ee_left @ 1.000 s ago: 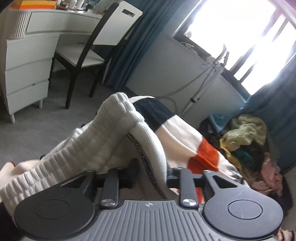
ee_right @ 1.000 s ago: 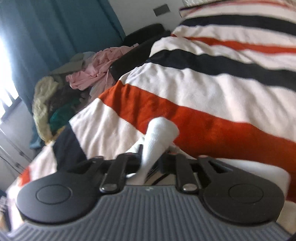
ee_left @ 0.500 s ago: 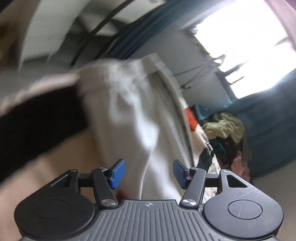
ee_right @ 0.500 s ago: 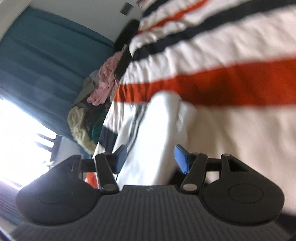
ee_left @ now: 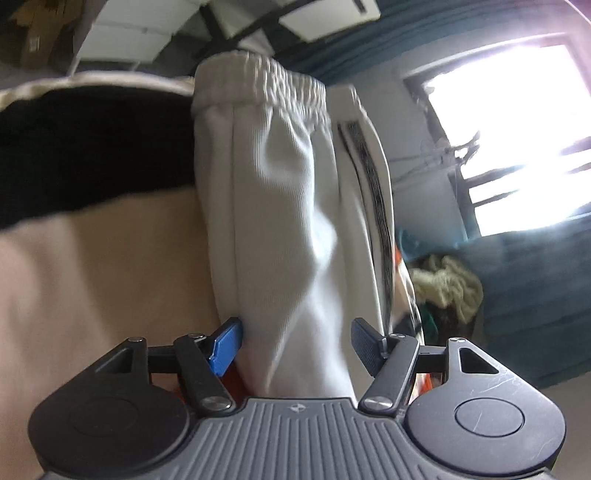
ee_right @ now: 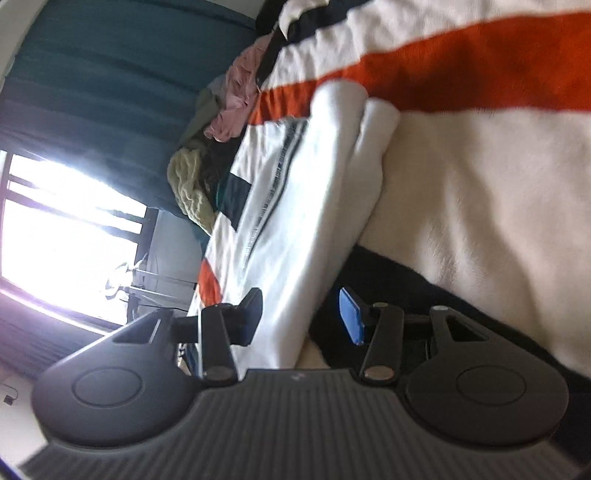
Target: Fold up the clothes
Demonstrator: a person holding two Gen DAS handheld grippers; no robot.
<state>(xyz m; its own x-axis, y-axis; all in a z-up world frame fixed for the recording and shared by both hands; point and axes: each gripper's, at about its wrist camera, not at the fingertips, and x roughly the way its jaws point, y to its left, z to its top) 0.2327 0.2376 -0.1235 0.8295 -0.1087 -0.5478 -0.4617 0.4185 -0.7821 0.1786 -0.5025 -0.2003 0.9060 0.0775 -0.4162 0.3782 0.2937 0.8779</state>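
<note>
A white ribbed garment (ee_left: 280, 206) with an elastic waistband and a black side stripe lies folded lengthwise on the striped blanket (ee_left: 92, 277). My left gripper (ee_left: 295, 339) straddles its near end. The jaws are opening, the cloth is between them and the pads do not press on it. In the right wrist view the same white garment (ee_right: 314, 184) runs up across the white, orange and black blanket (ee_right: 480, 184). My right gripper (ee_right: 301, 314) is around its near end with jaws closing. One pad brushes the cloth and the blue pad stands apart from it.
A pile of loose clothes (ee_left: 450, 288) lies beyond the blanket by the teal curtain (ee_left: 535, 288); it also shows as the clothes pile (ee_right: 195, 184) in the right wrist view. A bright window (ee_left: 517, 129) is behind. White furniture and a chair (ee_left: 295, 18) stand at the far end.
A second ago both grippers were shut on bunched white cloth held up. Both have since sunk and rolled, their jaws have parted, and the garment now lies stretched on the blanket.
</note>
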